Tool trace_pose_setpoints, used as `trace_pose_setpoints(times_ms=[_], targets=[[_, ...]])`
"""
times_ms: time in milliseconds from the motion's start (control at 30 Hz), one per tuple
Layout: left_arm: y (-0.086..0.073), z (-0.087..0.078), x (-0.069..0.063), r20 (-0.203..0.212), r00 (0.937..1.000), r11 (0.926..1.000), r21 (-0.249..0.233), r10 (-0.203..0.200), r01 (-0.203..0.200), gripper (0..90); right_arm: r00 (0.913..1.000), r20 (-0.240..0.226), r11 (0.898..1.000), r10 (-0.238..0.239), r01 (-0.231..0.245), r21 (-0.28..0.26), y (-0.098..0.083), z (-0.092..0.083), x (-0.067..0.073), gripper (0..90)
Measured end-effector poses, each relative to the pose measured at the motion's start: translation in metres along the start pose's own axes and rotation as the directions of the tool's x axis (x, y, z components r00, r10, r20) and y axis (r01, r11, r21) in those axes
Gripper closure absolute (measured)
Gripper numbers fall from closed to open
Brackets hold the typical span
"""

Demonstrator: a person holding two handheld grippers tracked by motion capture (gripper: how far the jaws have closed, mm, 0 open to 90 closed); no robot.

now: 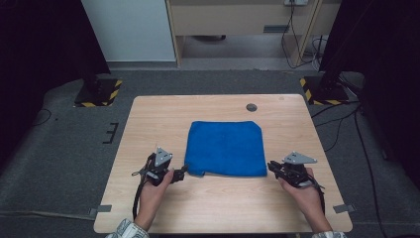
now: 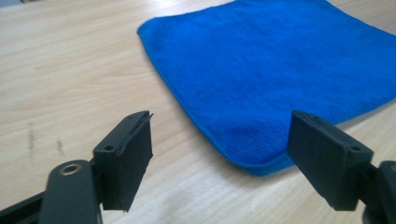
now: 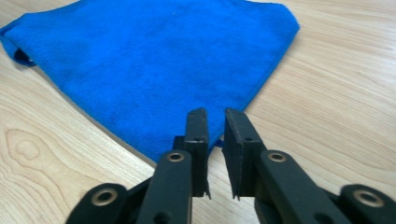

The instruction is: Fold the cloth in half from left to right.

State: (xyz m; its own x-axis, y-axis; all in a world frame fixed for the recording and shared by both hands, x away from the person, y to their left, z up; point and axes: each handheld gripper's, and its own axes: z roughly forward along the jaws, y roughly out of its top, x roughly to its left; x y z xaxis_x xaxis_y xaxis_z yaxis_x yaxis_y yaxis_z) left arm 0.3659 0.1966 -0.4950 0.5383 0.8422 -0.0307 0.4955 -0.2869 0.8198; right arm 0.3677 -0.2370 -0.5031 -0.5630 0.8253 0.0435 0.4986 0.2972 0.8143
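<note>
Your forearms: both come in from the near edge of the table (image 1: 148, 114), sleeves just showing, each hand wrapped around its tool low over the wood.
Your left hand (image 1: 153, 186): sits near the front-left of the table, wrist straight, pointing the left gripper (image 1: 179, 174) inward at the cloth's near left corner.
Left jaws: spread wide in the left gripper view (image 2: 219, 154); that corner of the blue cloth (image 2: 280, 70) lies between them, and neither pad presses on it.
Your right hand (image 1: 302, 191): sits at the front-right, turned in toward the middle, aiming the right gripper (image 1: 271, 167) at the cloth's near right corner.
Right jaws: drawn nearly together in the right gripper view (image 3: 215, 140), a thin gap left between the pads; the tips are at the very corner of the blue cloth (image 3: 154, 65), and you cannot tell whether fabric is nipped between them.
Blue cloth (image 1: 225, 148): lies flat in the middle of the table, roughly square, between your two grippers.
Grey plates: one on top of each gripper, seen from above.
</note>
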Motion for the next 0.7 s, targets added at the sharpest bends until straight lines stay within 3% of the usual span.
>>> trace_pose_setpoints(times_ms=[200,400,500,700], targets=[[-0.003,0.009,-0.015,0.039,0.9987,0.9980,0.052,0.034,-0.036,25.1,0.9996,0.005,1.000,0.029,-0.029,0.007,-0.004,-0.004,-0.003,81.3],[-0.006,0.016,-0.034,0.069,0.9917,0.9902,0.081,0.108,-0.113,28.3,0.9991,-0.018,0.999,0.039,-0.039,0.039,-0.009,-0.002,0.002,67.2],[-0.008,0.020,-0.038,0.093,0.9892,0.9886,0.089,0.113,-0.121,34.7,0.9984,-0.024,0.997,0.050,-0.049,0.057,-0.010,0.001,0.003,58.6],[-0.010,0.023,-0.040,0.109,0.9861,0.9852,0.104,0.125,-0.137,44.6,0.9981,-0.038,0.994,0.049,-0.045,0.097,-0.013,0.008,0.007,50.2]])
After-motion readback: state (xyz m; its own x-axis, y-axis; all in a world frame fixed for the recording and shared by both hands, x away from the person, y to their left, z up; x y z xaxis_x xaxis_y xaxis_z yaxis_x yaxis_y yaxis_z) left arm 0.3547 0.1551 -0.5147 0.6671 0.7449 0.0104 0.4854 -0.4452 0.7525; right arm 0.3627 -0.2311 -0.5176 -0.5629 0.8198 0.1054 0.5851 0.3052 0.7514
